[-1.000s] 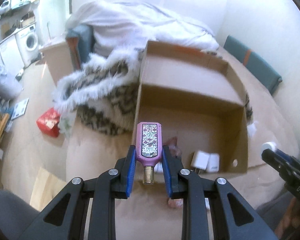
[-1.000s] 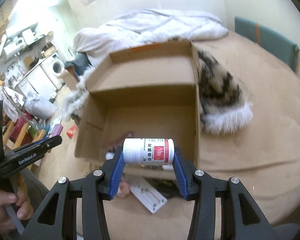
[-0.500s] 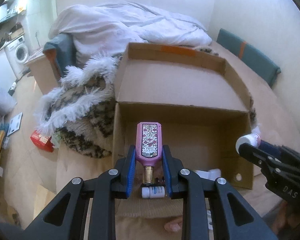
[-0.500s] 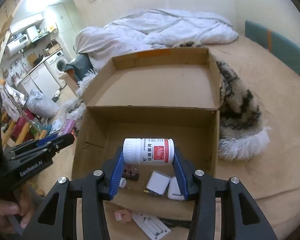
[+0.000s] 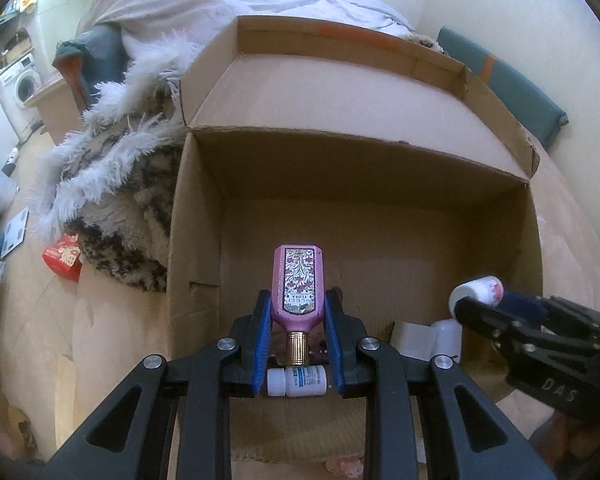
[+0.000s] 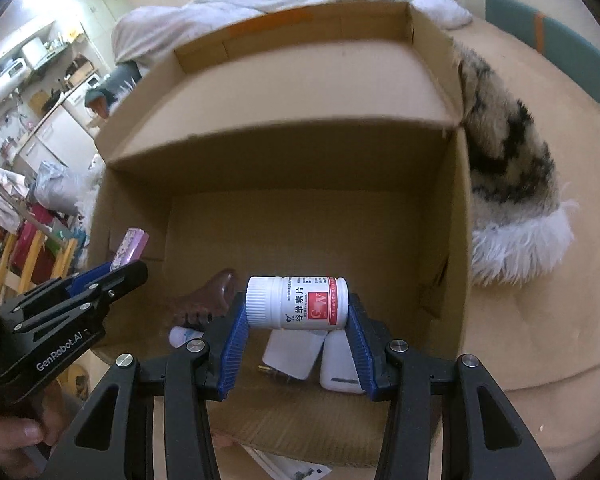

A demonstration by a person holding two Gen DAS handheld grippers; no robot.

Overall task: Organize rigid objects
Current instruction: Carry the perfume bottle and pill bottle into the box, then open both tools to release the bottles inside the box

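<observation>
My left gripper (image 5: pixel 298 312) is shut on a pink perfume bottle (image 5: pixel 298 290), gold cap toward me, held over the near left part of an open cardboard box (image 5: pixel 380 168). My right gripper (image 6: pixel 298 316) is shut on a white pill bottle (image 6: pixel 298 302) with a red label, held sideways over the near part of the same box (image 6: pixel 300 152). In the box lie a small white bottle (image 5: pixel 296 381), white chargers (image 6: pixel 296 354) and a dark brown object (image 6: pixel 210 296). Each gripper shows in the other's view: the right gripper (image 5: pixel 476 294), the left gripper (image 6: pixel 128 260).
The box sits on a tan bed (image 6: pixel 548 320). A furry patterned blanket (image 5: pixel 112 184) lies along the box's left side and shows right of it in the right wrist view (image 6: pixel 512 184). A white duvet (image 5: pixel 204 4) is piled behind. A red packet (image 5: pixel 62 258) lies by the bed's left edge.
Both grippers have moved forward and down over the box with their bottles still held. The box now fills both views and its contents show below the fingers.
</observation>
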